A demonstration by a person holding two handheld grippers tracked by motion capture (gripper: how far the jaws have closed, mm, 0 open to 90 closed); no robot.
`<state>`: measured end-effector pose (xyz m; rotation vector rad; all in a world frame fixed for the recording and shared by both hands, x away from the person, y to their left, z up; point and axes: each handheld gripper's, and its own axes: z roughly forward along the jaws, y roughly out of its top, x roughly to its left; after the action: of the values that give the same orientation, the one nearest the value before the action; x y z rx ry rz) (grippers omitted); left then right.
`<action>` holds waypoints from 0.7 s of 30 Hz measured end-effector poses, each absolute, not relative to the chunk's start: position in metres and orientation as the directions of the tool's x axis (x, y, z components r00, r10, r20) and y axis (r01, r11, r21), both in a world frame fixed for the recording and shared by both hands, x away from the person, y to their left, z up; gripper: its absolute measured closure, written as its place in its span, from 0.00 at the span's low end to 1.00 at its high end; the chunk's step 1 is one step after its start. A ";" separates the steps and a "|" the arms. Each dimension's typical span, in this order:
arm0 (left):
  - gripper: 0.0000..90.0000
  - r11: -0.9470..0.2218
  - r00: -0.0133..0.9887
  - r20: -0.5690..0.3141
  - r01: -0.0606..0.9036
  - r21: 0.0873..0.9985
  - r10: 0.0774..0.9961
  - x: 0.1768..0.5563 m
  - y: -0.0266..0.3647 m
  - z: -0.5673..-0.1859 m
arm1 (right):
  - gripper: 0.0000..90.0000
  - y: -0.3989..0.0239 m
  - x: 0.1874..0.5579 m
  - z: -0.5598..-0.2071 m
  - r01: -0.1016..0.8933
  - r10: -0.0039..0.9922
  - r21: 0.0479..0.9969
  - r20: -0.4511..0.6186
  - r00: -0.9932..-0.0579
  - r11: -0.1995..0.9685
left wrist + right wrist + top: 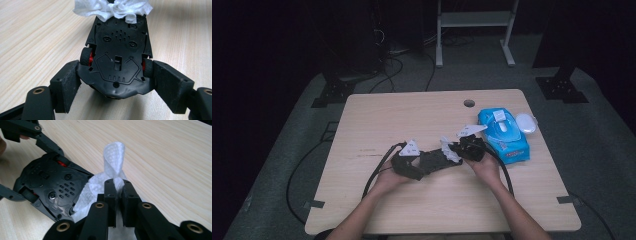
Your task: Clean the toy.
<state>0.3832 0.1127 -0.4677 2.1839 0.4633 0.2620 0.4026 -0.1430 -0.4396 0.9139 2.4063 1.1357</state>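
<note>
- High view: middle of the frame, the left tool (424,162) and right tool (460,149) meet over the wooden bench (377,115). Between them sits a black toy car (435,160), with a white wipe (449,149) bunched at its right end. To the right, near the bench edge, lies a blue wipes pack (507,137) with its lid open.
- Left gripper view: the left tool (116,80) has the toy car (117,57) clamped across its body, underside facing the camera, one jaw pressing on each flank by the red-hubbed wheels. At the top of the frame the wipe (112,8) covers the car's far end.
- Right gripper view: the right tool (119,186) is pinched tight on the wipe (113,157), a twist of it standing up above the jaws in the centre. The rest of the wipe presses against the toy car (50,187), lower left of the frame, belly up. The left tool's arms show in the upper left corner and at the left edge, either side of the car.
</note>
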 end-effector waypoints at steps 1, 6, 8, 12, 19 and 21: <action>0.27 -0.557 0.909 0.024 0.235 0.797 0.417 0.383 0.113 -0.468 | 0.93 -0.143 0.403 -0.440 0.409 0.670 0.775 -0.024 -0.742 0.482; 0.27 -0.549 0.908 0.015 0.240 0.801 0.418 0.383 0.113 -0.468 | 0.93 -0.156 0.397 -0.442 0.425 0.681 0.770 -0.016 -0.732 0.475; 0.27 -0.553 0.909 0.017 0.239 0.798 0.417 0.383 0.113 -0.468 | 0.93 -0.160 0.392 -0.443 0.428 0.679 0.765 -0.017 -0.734 0.481; 0.27 -0.564 0.911 0.028 0.230 0.793 0.411 0.382 0.112 -0.468 | 0.93 -0.161 0.380 -0.443 0.411 0.662 0.762 -0.031 -0.749 0.501; 0.27 -0.565 0.911 0.022 0.235 0.791 0.411 0.383 0.112 -0.469 | 0.93 -0.155 0.374 -0.443 0.386 0.635 0.762 -0.044 -0.771 0.521; 0.27 -0.566 0.912 0.027 0.231 0.792 0.410 0.383 0.112 -0.468 | 0.93 -0.157 0.379 -0.444 0.404 0.652 0.770 -0.021 -0.758 0.495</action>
<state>0.3830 0.1121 -0.4681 2.1936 0.4549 0.2607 0.3788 -0.1572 -0.4438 0.8882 2.4335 1.1316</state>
